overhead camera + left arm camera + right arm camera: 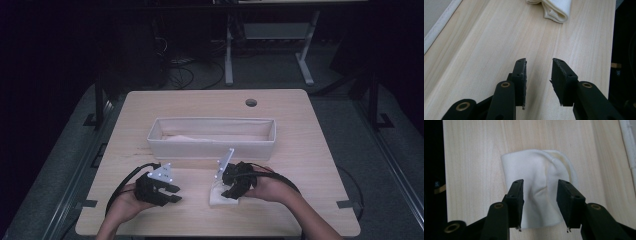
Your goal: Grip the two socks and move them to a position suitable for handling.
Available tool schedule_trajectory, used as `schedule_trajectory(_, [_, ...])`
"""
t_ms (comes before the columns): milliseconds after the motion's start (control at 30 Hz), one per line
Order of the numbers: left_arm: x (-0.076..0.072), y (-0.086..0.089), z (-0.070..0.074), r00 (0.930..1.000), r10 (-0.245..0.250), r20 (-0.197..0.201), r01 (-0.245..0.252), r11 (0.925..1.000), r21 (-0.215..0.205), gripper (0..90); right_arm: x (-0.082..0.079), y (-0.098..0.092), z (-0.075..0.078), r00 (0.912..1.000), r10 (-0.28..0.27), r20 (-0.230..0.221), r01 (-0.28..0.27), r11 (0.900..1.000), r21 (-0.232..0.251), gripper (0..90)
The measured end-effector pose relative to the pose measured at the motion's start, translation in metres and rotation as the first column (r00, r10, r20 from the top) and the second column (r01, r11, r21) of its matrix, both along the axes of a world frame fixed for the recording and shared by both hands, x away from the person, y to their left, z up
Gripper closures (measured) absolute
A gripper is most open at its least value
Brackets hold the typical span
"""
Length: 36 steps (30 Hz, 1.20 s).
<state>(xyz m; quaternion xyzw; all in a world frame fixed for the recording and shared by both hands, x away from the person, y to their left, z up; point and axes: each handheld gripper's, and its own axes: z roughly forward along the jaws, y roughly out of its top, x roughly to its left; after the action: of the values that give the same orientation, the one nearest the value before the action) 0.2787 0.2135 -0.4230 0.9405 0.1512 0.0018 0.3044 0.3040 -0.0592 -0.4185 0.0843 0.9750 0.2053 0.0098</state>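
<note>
A folded white cloth [220,200] lies flat on the wooden table near its front edge. My right gripper [228,191] hovers just over it, pointing down. In the right gripper view the cloth [534,170] lies under the right gripper [540,181], whose jaws stand apart on either side of a small crease without pinching it. My left gripper [174,193] rests low over bare wood to the left, open and empty. From the left gripper [539,61], the cloth [555,8] lies farther off, ahead and slightly to the right.
A long white fabric bin [210,145] stands across the middle of the table [300,130], just behind both hands. Its wall shows at the edge of both gripper views [439,25] [627,142]. A round cable hole [251,102] sits near the back edge.
</note>
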Motion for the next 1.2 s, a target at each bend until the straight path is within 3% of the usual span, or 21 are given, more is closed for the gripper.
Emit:
schedule_trajectory(200, [0.0, 0.001, 0.0, 1.0, -0.001, -0.001, 0.001, 1.0, -0.004, 64.7, 0.0, 0.007, -0.009, 0.9997, 0.023, 0.01, -0.022, 0.999, -0.041, 50.8])
schedule_trajectory(600, [0.001, 0.003, 0.001, 1.0, 0.004, -0.003, -0.004, 1.0, -0.009, 64.8, -0.004, 0.014, -0.017, 0.9981, 0.048, 0.039, -0.045, 0.996, -0.071, 48.1])
schedule_trajectory(900, [0.001, 0.004, 0.002, 1.0, 0.004, 0.003, -0.004, 0.9999, -0.015, 64.7, 0.0, 0.02, -0.016, 0.9982, 0.04, 0.045, -0.034, 0.993, -0.11, 62.1])
schedule_trajectory(1200, [0.002, 0.009, 0.004, 0.9998, 0.019, 0.01, -0.019, 0.9993, -0.033, 62.4, 0.002, 0.021, -0.016, 0.9982, 0.015, 0.059, -0.009, 0.994, -0.109, 74.5])
